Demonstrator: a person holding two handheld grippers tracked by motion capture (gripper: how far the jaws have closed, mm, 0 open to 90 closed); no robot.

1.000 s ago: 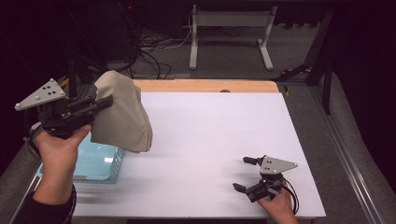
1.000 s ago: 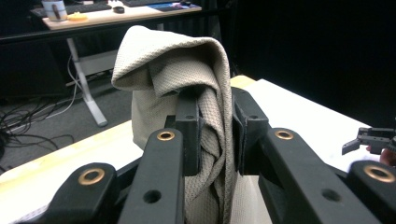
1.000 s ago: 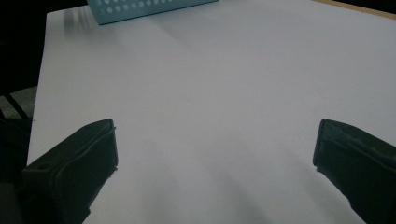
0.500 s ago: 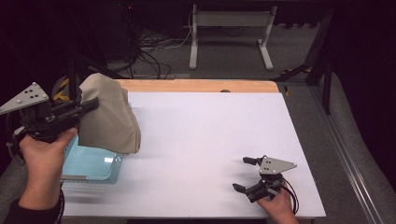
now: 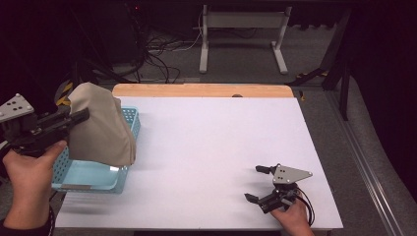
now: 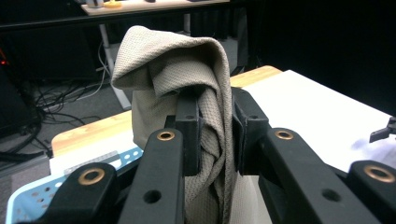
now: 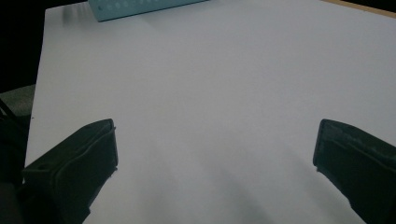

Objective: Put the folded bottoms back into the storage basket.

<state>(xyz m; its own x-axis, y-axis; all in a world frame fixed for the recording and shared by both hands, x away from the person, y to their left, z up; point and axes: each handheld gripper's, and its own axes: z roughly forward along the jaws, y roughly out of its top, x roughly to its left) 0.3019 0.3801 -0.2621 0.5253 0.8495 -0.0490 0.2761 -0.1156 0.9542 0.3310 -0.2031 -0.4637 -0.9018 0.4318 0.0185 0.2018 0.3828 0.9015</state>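
A beige cloth [image 5: 101, 129] hangs bunched from my left gripper [image 5: 81, 117], which is shut on its upper folds at the table's left edge. In the left gripper view the cloth [image 6: 180, 70] is pinched between the two black jaws of that gripper [image 6: 215, 123] and drapes down below them. It hangs over a light blue basket [image 5: 96, 176], covering most of it. My right gripper [image 5: 256, 183] rests near the table's front right corner, jaws wide apart. In the right gripper view that gripper [image 7: 215, 140] has only white table between its fingers.
The white table top [image 5: 216, 147] has a wooden strip [image 5: 201, 90] along its far edge. Cables [image 5: 152, 54] and a desk frame [image 5: 241, 34] lie on the floor beyond. The blue basket's edge [image 7: 140, 7] shows at the top of the right gripper view.
My left gripper has carried the cloth leftward and a little down, from over the table to over the basket. The right gripper has stayed put.
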